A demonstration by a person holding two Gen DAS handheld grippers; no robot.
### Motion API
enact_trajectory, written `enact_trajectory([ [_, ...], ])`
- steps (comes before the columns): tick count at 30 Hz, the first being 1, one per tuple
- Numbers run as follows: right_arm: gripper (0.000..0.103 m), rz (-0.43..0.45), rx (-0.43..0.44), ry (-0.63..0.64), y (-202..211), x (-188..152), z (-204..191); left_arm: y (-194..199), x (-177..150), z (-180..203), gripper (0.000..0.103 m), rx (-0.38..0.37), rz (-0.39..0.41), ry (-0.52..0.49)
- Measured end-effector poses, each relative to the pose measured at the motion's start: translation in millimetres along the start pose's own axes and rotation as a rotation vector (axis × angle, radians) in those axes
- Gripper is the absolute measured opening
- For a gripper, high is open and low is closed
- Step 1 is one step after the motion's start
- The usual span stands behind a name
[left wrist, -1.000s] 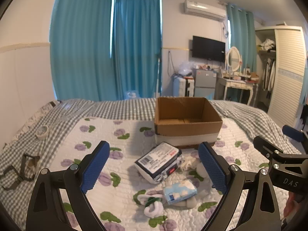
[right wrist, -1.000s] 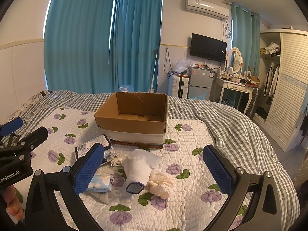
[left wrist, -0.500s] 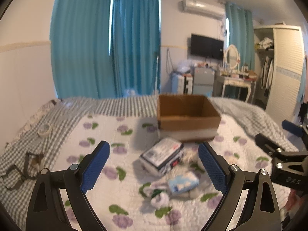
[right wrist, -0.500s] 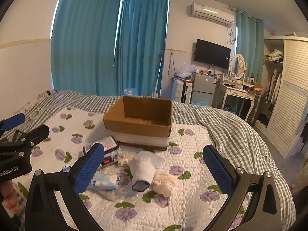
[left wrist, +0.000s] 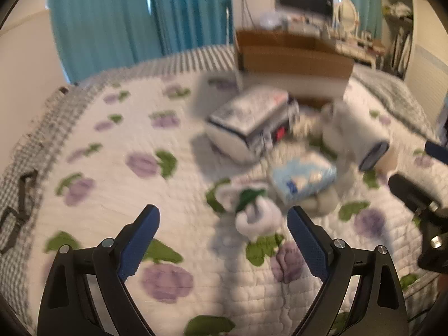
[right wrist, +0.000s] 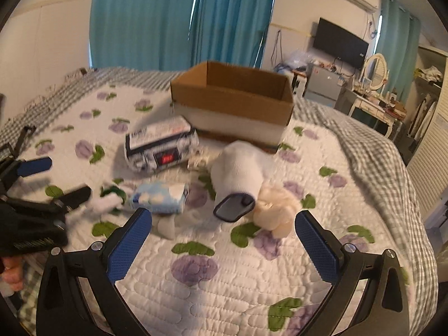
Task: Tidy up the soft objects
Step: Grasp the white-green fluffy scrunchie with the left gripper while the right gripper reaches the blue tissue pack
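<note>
Motion blur smears the cardboard box (left wrist: 294, 56) behind spread left tongs (left wrist: 224, 232)

quilted cloth bedspread (right wrist: 224, 280), matt cardboard box (right wrist: 232, 98)

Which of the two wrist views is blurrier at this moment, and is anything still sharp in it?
Left wrist view: heavy motion blur smears the cardboard box and the blue tissue pack; only the left gripper stays crisp. Right wrist view: milder blur, the box edges readable, the right gripper sharp, fisheye bending the curtains.
</note>
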State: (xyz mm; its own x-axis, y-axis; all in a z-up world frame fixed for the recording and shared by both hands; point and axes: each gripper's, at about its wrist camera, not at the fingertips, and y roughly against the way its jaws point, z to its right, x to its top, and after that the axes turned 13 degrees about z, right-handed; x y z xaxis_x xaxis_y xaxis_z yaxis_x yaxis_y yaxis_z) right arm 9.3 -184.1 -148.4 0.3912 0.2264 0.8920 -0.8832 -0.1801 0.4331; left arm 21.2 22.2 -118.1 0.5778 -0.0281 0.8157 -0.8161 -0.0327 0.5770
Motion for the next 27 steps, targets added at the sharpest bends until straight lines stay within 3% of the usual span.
enact_trajectory([
  [3, 0.103, -0.019, 0.009, -0.009, -10, -4, 2, -15, -8, 6, 0.093, -0.035, -0.052, 0.016],
  [9, 0.103, -0.055, 0.031, -0.03, -27, -11, 6, -41, -11, 16, 0.091, -0.015, -0.077, -0.007],
  [13, 0.103, -0.077, 0.043, -0.046, -34, -16, 9, -51, -7, 9, 0.066, -0.042, -0.103, 0.034],
  [14, 0.103, -0.081, 0.043, -0.045, -35, -16, 9, -53, -7, 10, 0.051, -0.053, -0.11, 0.036],
  [15, 0.103, -0.086, 0.043, -0.045, -35, -17, 9, -55, -7, 12, 0.046, -0.066, -0.117, 0.033],
  [21, 0.103, -0.071, 0.043, -0.012, -29, -14, -1, -33, -2, 19, 0.041, -0.094, -0.041, -0.022],
  [27, 0.103, -0.073, 0.068, 0.001, -29, -7, -17, -10, 19, -6, 0.041, -0.049, 0.025, -0.003],
])
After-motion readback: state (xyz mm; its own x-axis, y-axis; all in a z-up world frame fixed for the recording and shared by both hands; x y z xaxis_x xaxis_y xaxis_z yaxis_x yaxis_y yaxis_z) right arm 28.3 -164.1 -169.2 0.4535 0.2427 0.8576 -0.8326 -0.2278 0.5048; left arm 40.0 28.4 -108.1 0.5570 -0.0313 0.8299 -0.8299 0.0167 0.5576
